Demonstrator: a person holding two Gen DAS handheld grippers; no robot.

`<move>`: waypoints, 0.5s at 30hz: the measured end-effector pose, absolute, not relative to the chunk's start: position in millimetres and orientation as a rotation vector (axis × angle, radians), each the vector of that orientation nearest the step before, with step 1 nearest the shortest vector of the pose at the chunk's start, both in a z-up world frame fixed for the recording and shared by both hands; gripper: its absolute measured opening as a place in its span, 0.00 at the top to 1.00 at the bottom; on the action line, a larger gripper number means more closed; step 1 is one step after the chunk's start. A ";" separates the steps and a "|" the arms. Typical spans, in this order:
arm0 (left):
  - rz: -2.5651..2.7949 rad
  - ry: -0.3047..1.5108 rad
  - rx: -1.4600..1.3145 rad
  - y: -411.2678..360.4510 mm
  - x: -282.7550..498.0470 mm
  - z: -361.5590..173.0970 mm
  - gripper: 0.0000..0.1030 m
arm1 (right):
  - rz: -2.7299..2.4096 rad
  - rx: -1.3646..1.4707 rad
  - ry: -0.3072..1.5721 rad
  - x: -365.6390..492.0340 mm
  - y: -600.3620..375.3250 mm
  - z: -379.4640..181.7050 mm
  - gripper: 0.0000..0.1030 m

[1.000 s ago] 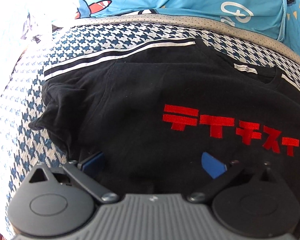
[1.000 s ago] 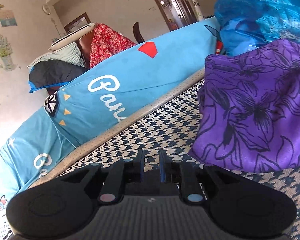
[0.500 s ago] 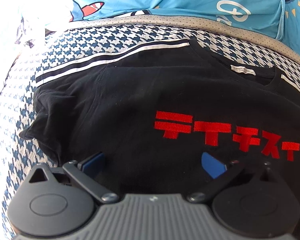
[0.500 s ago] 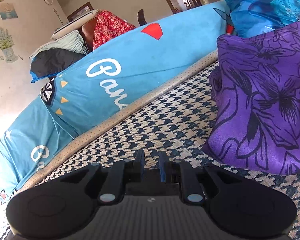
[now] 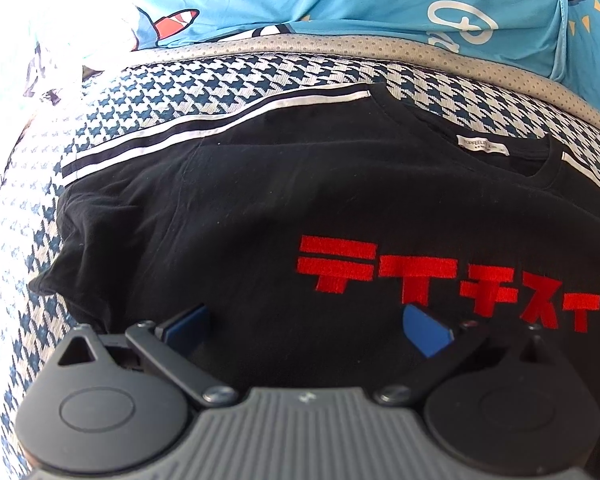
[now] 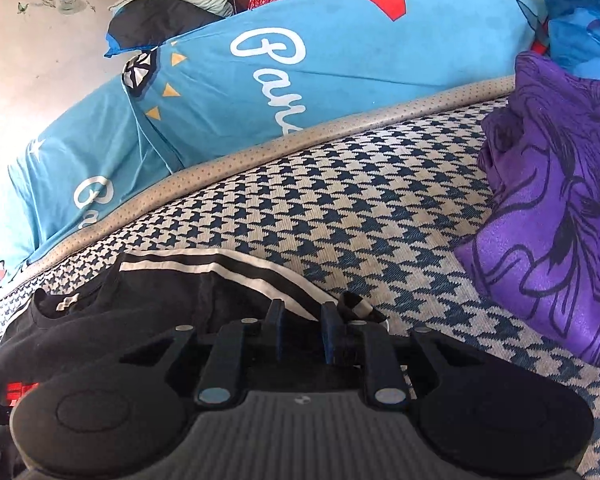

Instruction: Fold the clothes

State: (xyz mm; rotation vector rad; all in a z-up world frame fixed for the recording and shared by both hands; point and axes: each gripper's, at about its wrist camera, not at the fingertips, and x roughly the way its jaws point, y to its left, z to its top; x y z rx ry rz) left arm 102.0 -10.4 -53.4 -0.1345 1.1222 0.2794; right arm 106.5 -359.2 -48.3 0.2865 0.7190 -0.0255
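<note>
A black T-shirt [image 5: 240, 220] with red lettering and white shoulder stripes lies spread, front up, on the houndstooth cover [image 5: 228, 80]. My left gripper [image 5: 306, 328] hovers low over its chest, jaws wide open, with nothing but flat cloth under them. In the right wrist view the same T-shirt [image 6: 160, 292] lies at the lower left. My right gripper [image 6: 303, 320] points down at its striped sleeve end. Its jaws stand a narrow gap apart and are opening. The striped edge shows in the gap, and the fingertips [image 6: 276, 318] do not press on it.
A purple flowered cloth [image 6: 560, 208] is heaped at the right of the cover. Blue printed bedding [image 6: 300, 72] runs along the far side behind a grey piped edge [image 6: 340, 128]. More blue cloth [image 6: 580, 12] lies behind the purple heap.
The right gripper has tipped down and rolled, so the black shirt's striped sleeve has come into view at its fingertips. Its gap has widened a little. The left gripper has hardly moved.
</note>
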 end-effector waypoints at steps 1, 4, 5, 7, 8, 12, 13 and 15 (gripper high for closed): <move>0.277 1.122 -0.134 -10.2 102.5 -53.5 0.00 | -0.032 0.280 0.706 107.2 -358.8 -48.0 0.82; 0.272 1.120 -0.133 -9.6 103.8 -53.7 0.00 | -0.039 0.250 0.692 112.2 -354.7 -49.9 0.75; 0.269 1.119 -0.132 -9.5 104.3 -53.7 0.00 | -0.037 0.244 0.694 114.1 -353.8 -51.5 0.71; 0.265 1.117 -0.129 -9.5 105.3 -53.7 0.00 | -0.037 0.238 0.691 117.7 -352.4 -54.6 0.68; 0.264 1.117 -0.129 -9.4 105.9 -53.7 0.00 | -0.038 0.237 0.687 119.4 -351.8 -56.0 0.66; 0.259 1.115 -0.128 -9.7 107.2 -53.0 0.00 | -0.054 0.190 0.686 126.1 -345.1 -59.3 0.64; 0.259 1.115 -0.128 -9.7 108.2 -53.0 0.00 | -0.052 0.174 0.692 127.3 -343.1 -59.1 0.62; 0.260 1.114 -0.130 -9.8 110.6 -53.0 0.00 | -0.046 0.143 0.702 129.9 -339.4 -58.6 0.65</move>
